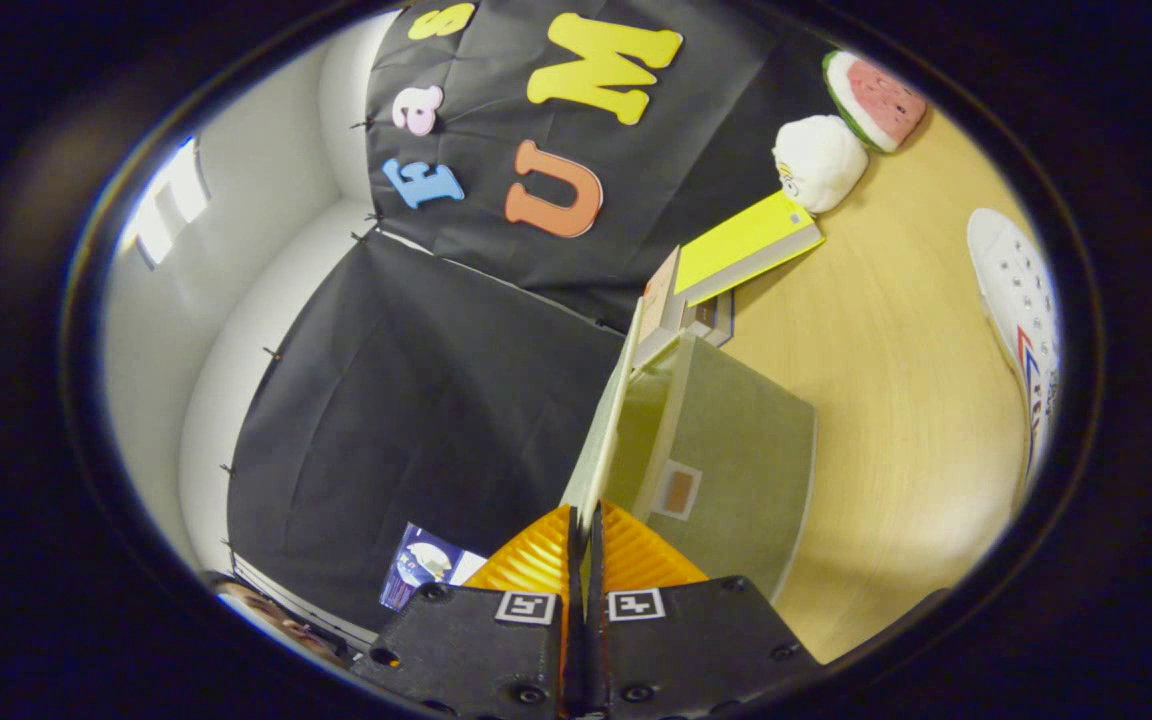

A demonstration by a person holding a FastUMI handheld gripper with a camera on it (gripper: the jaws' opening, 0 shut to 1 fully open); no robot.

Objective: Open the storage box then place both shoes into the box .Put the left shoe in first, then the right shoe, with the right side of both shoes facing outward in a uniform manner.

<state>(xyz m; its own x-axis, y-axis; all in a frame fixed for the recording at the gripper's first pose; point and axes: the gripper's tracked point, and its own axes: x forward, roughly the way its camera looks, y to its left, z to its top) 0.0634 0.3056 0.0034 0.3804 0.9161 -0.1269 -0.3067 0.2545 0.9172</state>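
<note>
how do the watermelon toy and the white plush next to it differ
The watermelon toy is a flat wedge, red with a green rind; the white plush is round and plain white. The plush touches the yellow book; the watermelon lies beyond it. Both rest on the table, far beyond the tongs, shut on the box lid.

Bright, even light; strong fisheye warp; slight blur

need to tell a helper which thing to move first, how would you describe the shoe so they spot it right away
Start from the pale wooden table and the green storage box, whose lid the gripper is shut on. The shoe lies on the table beyond the box. Unlike the round white plush and the watermelon slice toy nearby, it is long, white and has eyelets.
</note>
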